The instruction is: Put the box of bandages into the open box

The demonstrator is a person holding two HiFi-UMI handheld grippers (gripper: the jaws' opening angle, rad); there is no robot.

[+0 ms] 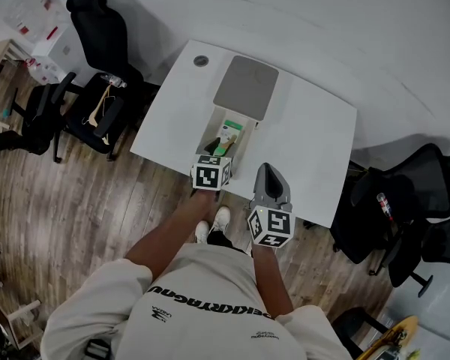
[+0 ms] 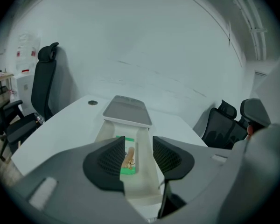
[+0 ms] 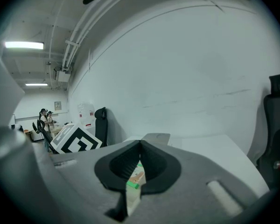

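Observation:
The open box (image 1: 211,130) stands on the white table (image 1: 315,141), its grey lid (image 1: 245,88) tipped back behind it. The green and white box of bandages (image 1: 229,135) lies inside. My left gripper (image 1: 214,157) hovers over the box's near end. In the left gripper view its jaws (image 2: 138,153) stand apart with nothing pressed between them; the bandage box (image 2: 129,158) shows through the gap, down in the open box (image 2: 147,148). My right gripper (image 1: 269,169) hangs beside it over the table's front edge, its jaws (image 3: 140,146) meeting at the tips and empty.
A black office chair (image 1: 97,66) stands left of the table, and more black chairs (image 1: 405,201) crowd its right side. A round cable grommet (image 1: 201,61) sits at the table's far corner. White wall lies behind the table.

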